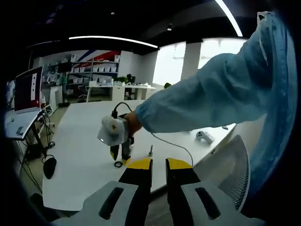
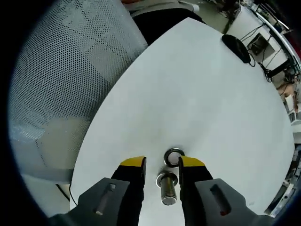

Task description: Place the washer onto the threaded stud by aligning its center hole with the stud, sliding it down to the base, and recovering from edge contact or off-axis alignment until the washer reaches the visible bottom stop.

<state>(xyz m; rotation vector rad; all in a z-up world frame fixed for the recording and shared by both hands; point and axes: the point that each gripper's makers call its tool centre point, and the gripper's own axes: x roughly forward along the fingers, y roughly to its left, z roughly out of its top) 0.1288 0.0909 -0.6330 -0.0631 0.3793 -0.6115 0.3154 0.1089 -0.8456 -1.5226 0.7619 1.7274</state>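
So I'd call this barely started. In the right gripper view the washer (image 2: pixel 173 157) is lying flat on the white table (image 2: pixel 211 94), just past the tips of my right gripper (image 2: pixel 162 162), and the threaded stud (image 2: pixel 168 187) sits between the yellow-tipped jaws, seen from almost straight above, head toward the washer. The jaws are spread with a gap on both sides of the stud, so they're gripping nothing. The washer and the stud look very close, maybe touching at the rim, but the hole definitely isn't over the stud. From the left gripper view, the right gripper (image 1: pixel 120 153) is reaching down over the table with the washer (image 1: pixel 118 164) right below its tips and the stud (image 1: pixel 150 151) standing a little beside it. My left gripper (image 1: pixel 158 165) is held back off the table edge, jaws nearly together with a thin gap and nothing in them. Everything's left: pick up, align, slide down to the base.
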